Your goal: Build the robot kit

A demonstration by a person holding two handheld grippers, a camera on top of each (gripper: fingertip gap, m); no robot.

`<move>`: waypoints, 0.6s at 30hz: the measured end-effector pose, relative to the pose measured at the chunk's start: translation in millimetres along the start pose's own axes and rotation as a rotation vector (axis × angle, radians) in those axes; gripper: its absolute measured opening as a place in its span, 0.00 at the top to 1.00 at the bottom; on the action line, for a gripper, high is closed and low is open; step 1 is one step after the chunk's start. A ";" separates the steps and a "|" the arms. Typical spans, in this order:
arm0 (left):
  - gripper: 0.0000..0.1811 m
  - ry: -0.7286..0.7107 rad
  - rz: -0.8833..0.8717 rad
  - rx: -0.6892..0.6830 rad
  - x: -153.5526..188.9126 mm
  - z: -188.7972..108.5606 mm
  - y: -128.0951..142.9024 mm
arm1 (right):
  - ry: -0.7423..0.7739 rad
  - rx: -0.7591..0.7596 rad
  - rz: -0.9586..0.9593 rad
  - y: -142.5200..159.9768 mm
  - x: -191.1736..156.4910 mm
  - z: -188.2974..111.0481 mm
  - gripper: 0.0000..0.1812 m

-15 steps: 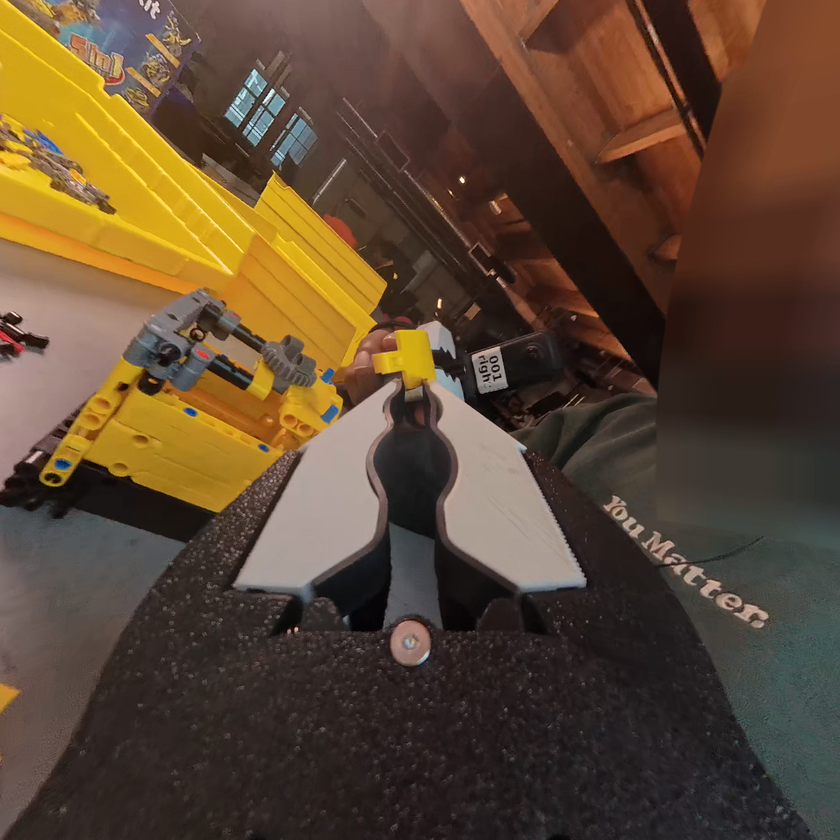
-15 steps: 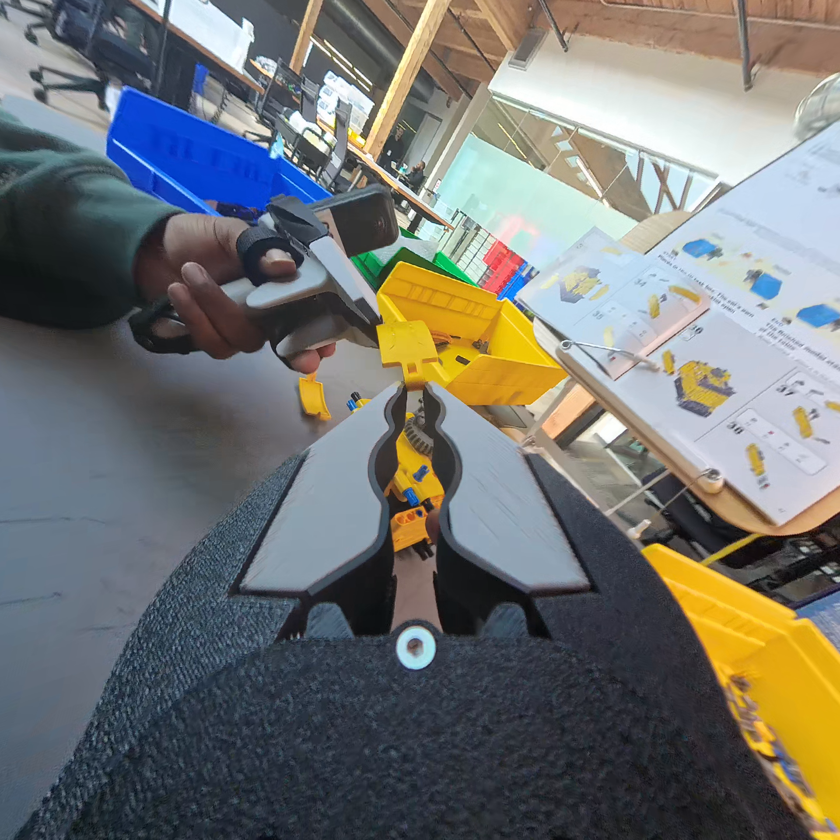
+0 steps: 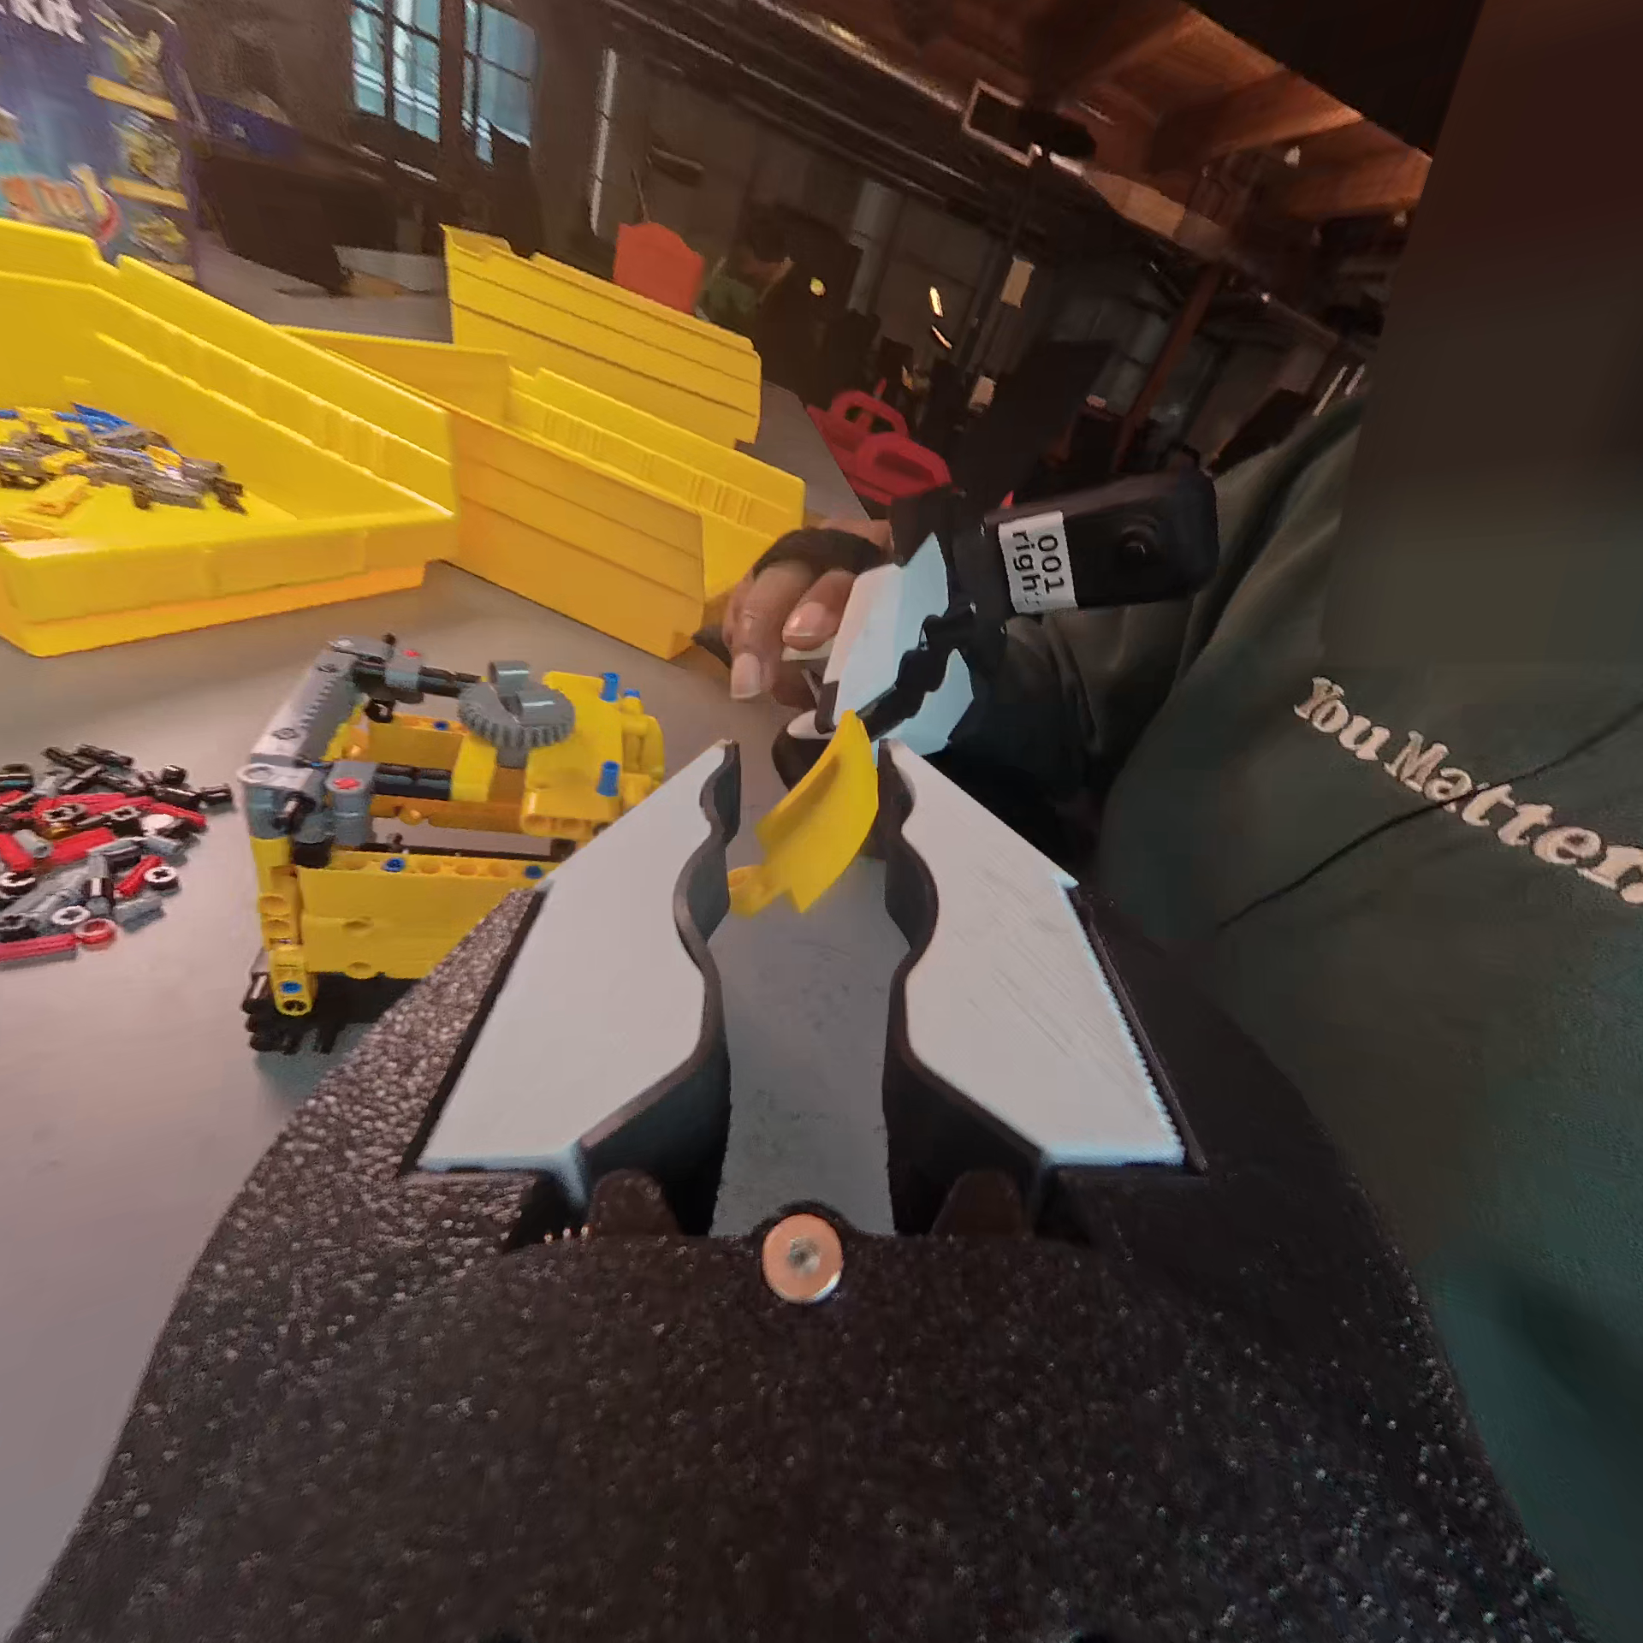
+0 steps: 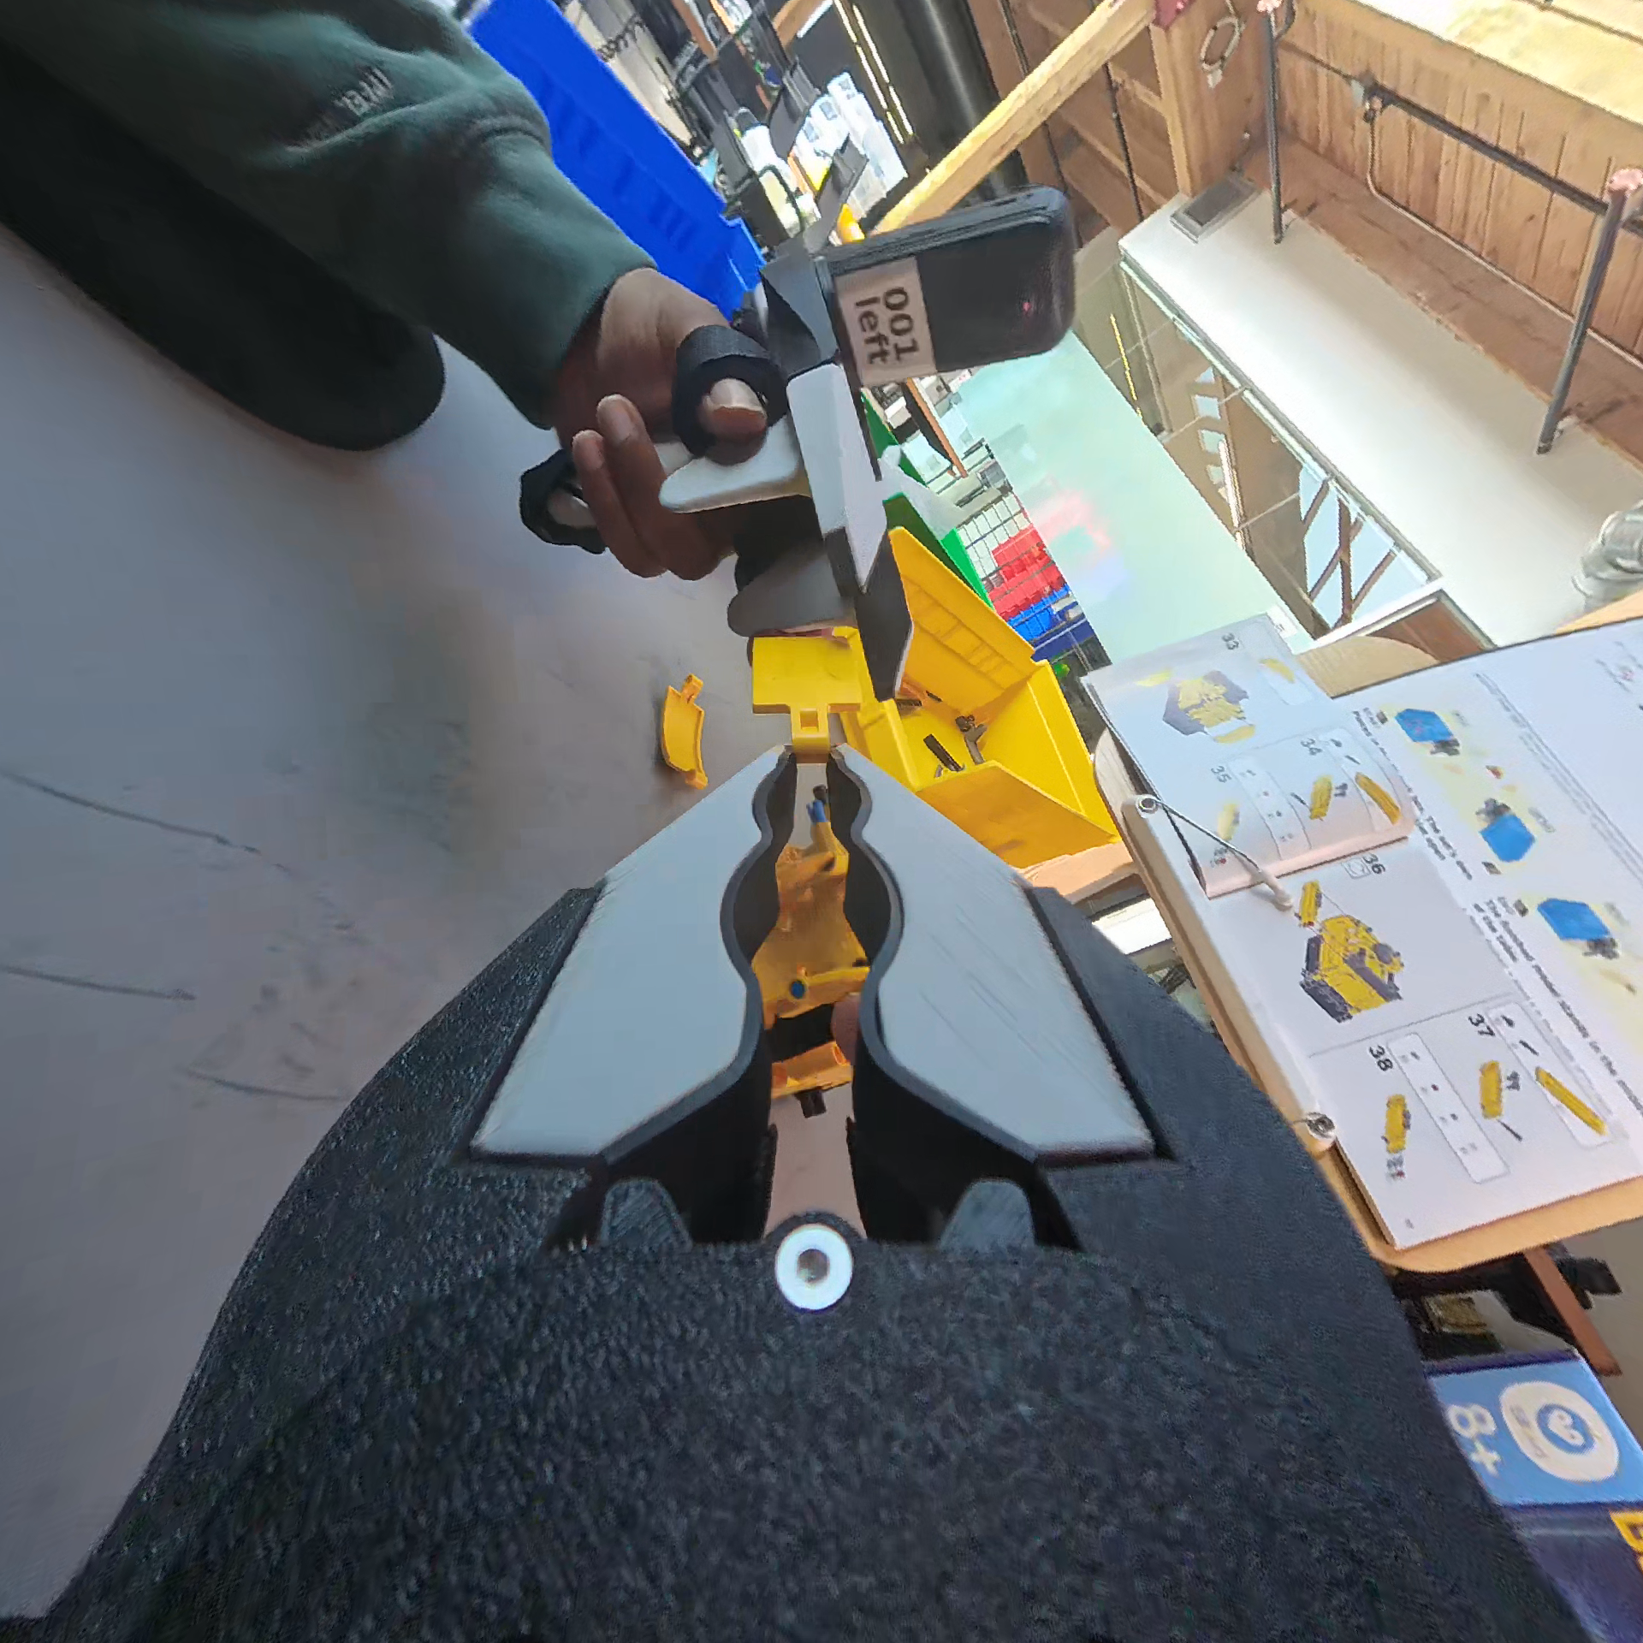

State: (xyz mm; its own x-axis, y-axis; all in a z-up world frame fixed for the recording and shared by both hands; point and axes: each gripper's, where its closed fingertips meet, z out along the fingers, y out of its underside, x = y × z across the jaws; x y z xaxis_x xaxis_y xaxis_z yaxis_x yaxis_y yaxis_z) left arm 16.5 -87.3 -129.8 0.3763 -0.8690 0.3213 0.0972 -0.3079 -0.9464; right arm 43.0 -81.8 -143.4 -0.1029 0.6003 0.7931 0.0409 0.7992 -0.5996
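My left gripper [image 3: 807, 765] is open, and a curved yellow panel [image 3: 813, 822] hangs in the gap between its fingers without touching them. My right gripper [image 4: 809, 756] is shut on the small tab of that yellow panel [image 4: 805, 676] and holds it above the table. In the left wrist view the right gripper [image 3: 849, 725] meets the panel's far end. A partly built yellow and grey brick vehicle [image 3: 444, 800] stands on the grey table [image 3: 133, 1111], left of my left gripper. It also shows through the gap between my right fingers [image 4: 805, 942].
Yellow bins [image 3: 578, 498] and a yellow tray of parts [image 3: 222, 551] stand at the back left. Loose red, black and grey pieces [image 3: 80, 845] lie at the left. Another curved yellow panel [image 4: 685, 729] lies on the table. An open instruction booklet [image 4: 1422, 889] stands at the right. My left and right fingertips are right by each other.
My left gripper was shut on the yellow panel and has opened and let it go. My right gripper now holds the panel alone. Both views have tilted down towards the table.
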 end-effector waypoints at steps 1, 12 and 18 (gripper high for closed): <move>0.86 0.026 0.011 -0.046 5.4 2.6 7.6 | -0.019 0.011 0.007 -2.3 -4.1 0.7 0.96; 0.99 0.238 0.041 -0.017 43.7 13.8 16.8 | -0.130 0.248 0.565 -28.8 13.8 -10.1 0.97; 0.99 0.318 0.006 0.192 47.9 7.4 -5.4 | -0.173 0.340 0.724 -44.4 22.4 -16.4 0.92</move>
State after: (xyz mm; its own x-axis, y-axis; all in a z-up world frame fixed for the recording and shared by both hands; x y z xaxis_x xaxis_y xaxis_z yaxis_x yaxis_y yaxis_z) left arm 40.8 -124.5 -109.5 0.0754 -0.9567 0.2811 0.2787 -0.2504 -0.9271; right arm 55.2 -103.4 -97.3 -0.3194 0.9293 0.1856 -0.1452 0.1455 -0.9786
